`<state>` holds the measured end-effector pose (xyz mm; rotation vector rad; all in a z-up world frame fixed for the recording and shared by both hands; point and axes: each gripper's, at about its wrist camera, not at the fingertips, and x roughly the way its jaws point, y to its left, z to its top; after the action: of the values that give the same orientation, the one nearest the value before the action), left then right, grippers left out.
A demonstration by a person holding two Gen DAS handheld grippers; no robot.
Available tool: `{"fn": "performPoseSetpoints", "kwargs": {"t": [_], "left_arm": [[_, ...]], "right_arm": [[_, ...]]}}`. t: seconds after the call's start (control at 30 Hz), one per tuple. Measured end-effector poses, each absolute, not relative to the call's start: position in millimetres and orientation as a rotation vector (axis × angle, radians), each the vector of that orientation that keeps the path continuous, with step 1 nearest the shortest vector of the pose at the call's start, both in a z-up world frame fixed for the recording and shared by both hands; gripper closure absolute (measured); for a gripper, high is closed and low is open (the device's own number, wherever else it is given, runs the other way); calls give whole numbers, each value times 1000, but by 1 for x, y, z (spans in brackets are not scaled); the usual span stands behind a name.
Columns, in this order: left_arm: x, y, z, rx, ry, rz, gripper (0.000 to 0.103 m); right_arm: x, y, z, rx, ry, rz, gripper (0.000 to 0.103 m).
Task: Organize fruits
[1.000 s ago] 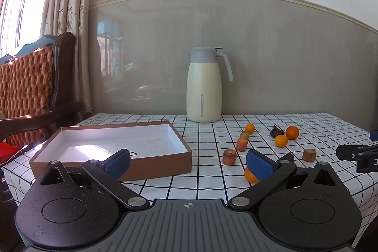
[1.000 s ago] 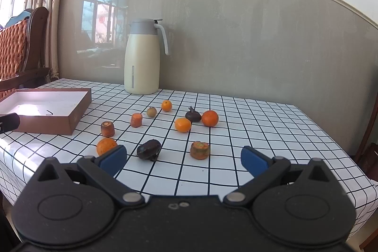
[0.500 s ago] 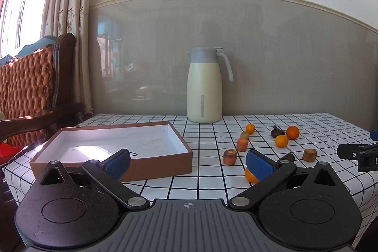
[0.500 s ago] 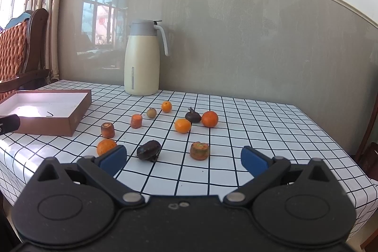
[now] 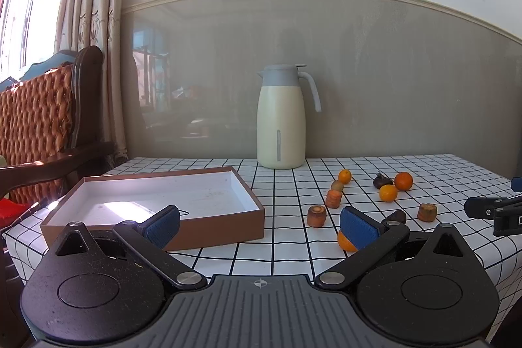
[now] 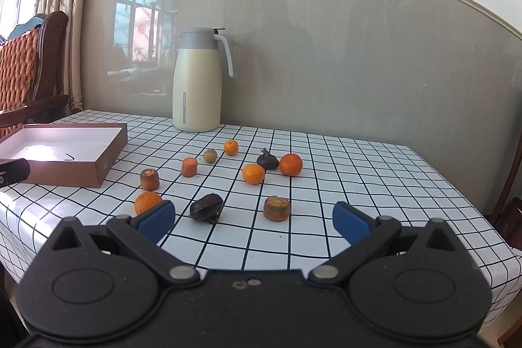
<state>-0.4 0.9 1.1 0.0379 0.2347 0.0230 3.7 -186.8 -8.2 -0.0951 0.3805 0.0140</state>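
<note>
Both grippers hang at the near edge of a table (image 6: pixel 359 172) covered in a white cloth with a black grid, and both are spread wide with nothing between the blue pads. The left gripper (image 5: pixel 259 222) points past a shallow brown box (image 5: pixel 156 201) with a white inside, which lies at the left end of the table; its left pad overlaps the box's near wall in the left wrist view, and its right pad hides part of an orange (image 5: pixel 345 242) lying close to the table edge. The right gripper (image 6: pixel 253 219) faces the scattered fruit and vegetable pieces to the right of the box. Nearest it are the same orange (image 6: pixel 147 202) just behind its left pad, a dark wrinkled fruit (image 6: pixel 206 207), and a stubby brown-orange chunk (image 6: pixel 276 208). Farther back stand two carrot pieces (image 6: pixel 150 179), a small greenish fruit (image 6: pixel 210 156), a small orange (image 6: pixel 231 147), another orange (image 6: pixel 253 174), a dark stemmed fruit (image 6: pixel 267 160) and, touching it on the right, a larger orange (image 6: pixel 290 164). None of the produce is in the box. A cream jug (image 6: pixel 197 80) with a grey lid stands against the wall behind.
</note>
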Motion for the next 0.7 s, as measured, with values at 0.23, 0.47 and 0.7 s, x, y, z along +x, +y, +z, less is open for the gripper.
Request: {"fn": "performPoseSetpoints", "kwargs": {"t": [0.23,0.47,0.7], "left_arm": [[1,-1,1,41,237,22,0],[11,-1,1,28,266,-16,0],[47,-23,-9,68,299,-47,0]], "right_arm": [[3,-187,-8,-96,380,14,6],[12,-191,-6,-94,411,43,6],[50,-202,-12,-111,421,2,6]]}}
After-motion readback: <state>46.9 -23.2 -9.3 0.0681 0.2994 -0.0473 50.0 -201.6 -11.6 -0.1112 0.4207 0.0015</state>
